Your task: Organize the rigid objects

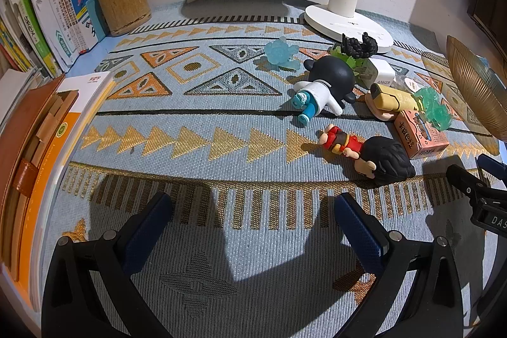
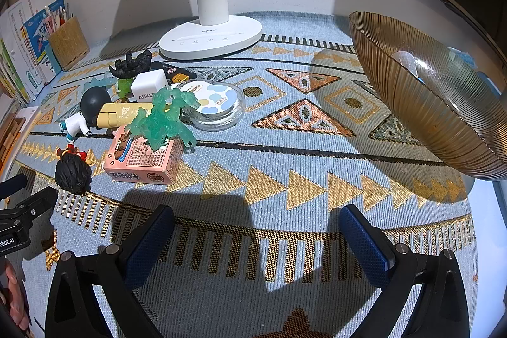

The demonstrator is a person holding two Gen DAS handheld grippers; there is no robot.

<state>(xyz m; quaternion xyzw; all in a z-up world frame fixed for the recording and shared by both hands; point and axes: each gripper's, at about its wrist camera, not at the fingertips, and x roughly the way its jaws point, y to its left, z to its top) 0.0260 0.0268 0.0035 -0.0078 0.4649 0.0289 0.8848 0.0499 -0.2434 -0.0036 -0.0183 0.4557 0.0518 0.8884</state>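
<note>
Both jaws stand spread and empty: the left gripper (image 1: 253, 230) and the right gripper (image 2: 256, 239) hover over bare mat (image 2: 285, 154), touching nothing. The bowl (image 2: 427, 103), ribbed amber glass, sits at the right side of the mat, well apart from the clutter, and is judged the likely receptacle; something pale already lies inside it, unidentifiable. The lamp (image 2: 210, 34) stands at the back and is not to be disturbed. The items to be sorted lie heaped near its base: a pink box (image 2: 142, 162) bearing a green figure (image 2: 161, 119), a clear round case (image 2: 218, 106), a white charger (image 2: 149, 86), a black-headed doll (image 1: 326, 87), a dark-haired doll (image 1: 364, 152), and a black figure (image 2: 131, 65). Recommended: the right gripper takes the green figure first, since it rests loose on top and may topple. Grip its thickest part; the spiky limbs look fragile. Approach from the open right side, low, clear of the bowl's rim.
</note>
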